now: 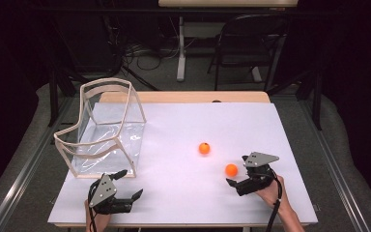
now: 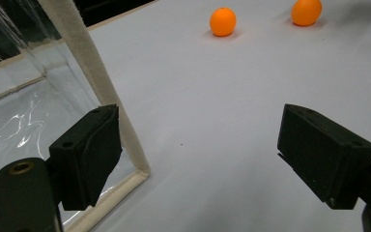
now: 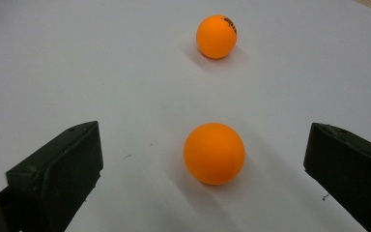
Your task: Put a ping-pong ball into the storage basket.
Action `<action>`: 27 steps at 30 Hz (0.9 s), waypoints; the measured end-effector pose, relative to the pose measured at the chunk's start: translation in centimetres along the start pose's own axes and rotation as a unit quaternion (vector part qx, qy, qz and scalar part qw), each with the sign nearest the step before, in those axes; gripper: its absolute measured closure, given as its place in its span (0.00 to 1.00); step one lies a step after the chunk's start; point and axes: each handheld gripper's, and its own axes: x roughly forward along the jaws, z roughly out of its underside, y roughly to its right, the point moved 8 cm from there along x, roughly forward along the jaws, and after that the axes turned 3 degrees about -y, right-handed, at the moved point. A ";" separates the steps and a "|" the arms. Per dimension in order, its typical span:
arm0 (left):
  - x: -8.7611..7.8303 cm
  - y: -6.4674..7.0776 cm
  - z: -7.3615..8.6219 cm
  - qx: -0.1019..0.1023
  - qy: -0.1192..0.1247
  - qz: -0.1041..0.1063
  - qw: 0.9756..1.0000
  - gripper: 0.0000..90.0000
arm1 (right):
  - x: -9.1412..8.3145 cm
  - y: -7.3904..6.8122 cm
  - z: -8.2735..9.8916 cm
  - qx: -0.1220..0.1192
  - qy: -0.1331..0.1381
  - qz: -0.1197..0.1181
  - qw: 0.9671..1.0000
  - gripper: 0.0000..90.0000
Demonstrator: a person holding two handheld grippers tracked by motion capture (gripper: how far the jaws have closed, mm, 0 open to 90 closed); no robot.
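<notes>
Right gripper: hovering low over the worktop at about 4 o'clock of the white sheet, jaws spread wide and holding nothing; in the right gripper view the nearer ball is sitting between the two jaws, touching neither
Left gripper: waiting at about 7 o'clock near the front edge, jaws also standing apart and empty; in the left gripper view one jaw is lying just beside the near corner post of the bin
Nearer ball: an orange ball resting on the sheet at 11 o'clock of the right gripper, just ahead of its jaws; in the right gripper view it is lying centred in the gap
Farther ball: a second orange ball sitting near the first, toward 10 o'clock of it, closer to the middle of the sheet; both are showing far off in the left gripper view
Clear bin: a transparent, pale-framed container standing at about 9 o'clock, well apart from both balls, looking empty
Progress: judging by this, the work is only starting; neither ball is being held or sitting in the bin
Left to do: closing on the nearer ball, carrying it toward 9 o'clock to the bin, then likely doing the same for the farther one
</notes>
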 end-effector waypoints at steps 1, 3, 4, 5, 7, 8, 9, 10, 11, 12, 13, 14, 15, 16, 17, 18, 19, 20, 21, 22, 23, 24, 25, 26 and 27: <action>0.0 0.0 0.0 0.001 -0.001 0.000 1.000 0.18 | 0.1 0.0 0.1 0.001 -0.004 -0.002 1.000 0.00; 0.1 0.1 0.0 -0.004 0.000 0.002 1.000 0.17 | 0.4 0.2 0.1 0.005 -0.011 -0.002 1.000 0.00; 0.1 0.1 0.0 -0.004 0.000 0.002 1.000 0.17 | 0.5 0.2 0.1 0.008 -0.013 -0.003 1.000 0.00; 0.1 0.1 0.0 -0.003 0.001 0.002 1.000 0.18 | 0.6 0.4 0.1 0.011 -0.016 -0.003 1.000 0.00; 0.1 0.2 0.0 -0.003 0.001 0.002 1.000 0.17 | 0.7 0.4 0.1 0.013 -0.018 -0.003 1.000 0.00; 0.1 0.2 0.0 -0.002 0.001 0.002 1.000 0.17 | 0.7 0.4 0.1 0.013 -0.018 -0.003 1.000 0.00; 0.1 0.2 0.0 -0.003 0.001 0.002 1.000 0.17 | 0.8 0.5 0.1 0.018 -0.021 -0.002 1.000 0.00; 0.1 0.1 0.0 -0.003 0.001 0.002 1.000 0.17 | 0.9 0.5 0.2 0.018 -0.024 -0.004 1.000 0.00; 0.2 0.1 0.0 -0.004 0.001 0.002 1.000 0.17 | 0.9 0.5 0.2 0.018 -0.024 -0.004 1.000 0.00; 0.2 0.1 0.0 -0.004 0.001 0.002 1.000 0.18 | 1.1 0.6 0.2 0.017 -0.028 -0.002 0.999 0.00; 0.2 0.1 0.0 -0.002 0.000 0.002 1.000 0.17 | 1.2 0.6 0.2 0.019 -0.031 -0.003 0.999 0.00; 0.2 0.1 0.0 -0.002 0.000 0.002 1.000 0.18 | 1.2 0.6 0.2 0.019 -0.031 -0.003 0.999 0.00; 0.2 0.1 0.0 -0.002 0.000 0.002 1.000 0.18 | 1.4 0.6 0.2 0.018 -0.034 -0.002 0.999 0.00; 0.3 0.1 0.0 0.000 0.000 0.003 1.000 0.17 | 1.7 0.6 0.2 0.019 -0.037 -0.002 0.999 0.00; 0.3 0.1 0.0 -0.001 0.000 0.003 1.000 0.17 | 1.7 0.6 0.2 0.019 -0.037 -0.002 0.999 0.00; 0.3 0.1 0.0 0.000 0.000 0.004 1.000 0.18 | 2.0 0.7 0.3 0.019 -0.044 0.000 0.999 0.00; 0.3 0.1 0.0 0.000 0.000 0.004 1.000 0.18 | 2.1 0.7 0.4 0.021 -0.048 0.001 0.999 0.00; 0.3 0.1 0.0 0.000 0.000 0.004 1.000 0.18 | 2.3 0.7 0.5 0.022 -0.054 0.002 0.998 0.00; 0.3 0.1 0.0 0.000 0.000 0.004 1.000 0.18 | 2.5 0.8 0.5 0.021 -0.057 0.005 0.998 0.03; 0.3 0.0 0.0 0.001 -0.001 0.004 1.000 0.17 | 2.6 0.8 0.6 0.021 -0.059 0.005 0.998 0.04; 0.3 0.1 0.0 0.001 0.000 0.004 1.000 0.17 | 2.6 0.8 0.6 0.021 -0.059 0.005 0.998 0.04; 0.3 0.1 0.0 0.001 0.000 0.004 1.000 0.18 | 2.7 0.8 0.6 0.022 -0.059 0.005 0.998 0.06; 0.3 0.1 0.0 0.001 0.000 0.003 1.000 0.18 | 2.8 0.8 0.6 0.024 -0.059 0.004 0.998 0.07; 0.3 0.1 -0.1 0.000 0.000 0.002 1.000 0.18 | 2.8 0.8 0.7 0.026 -0.063 0.005 0.998 0.11; 0.3 0.1 -0.1 0.000 0.001 0.002 1.000 0.17 | 2.9 0.8 0.7 0.027 -0.064 0.006 0.998 0.14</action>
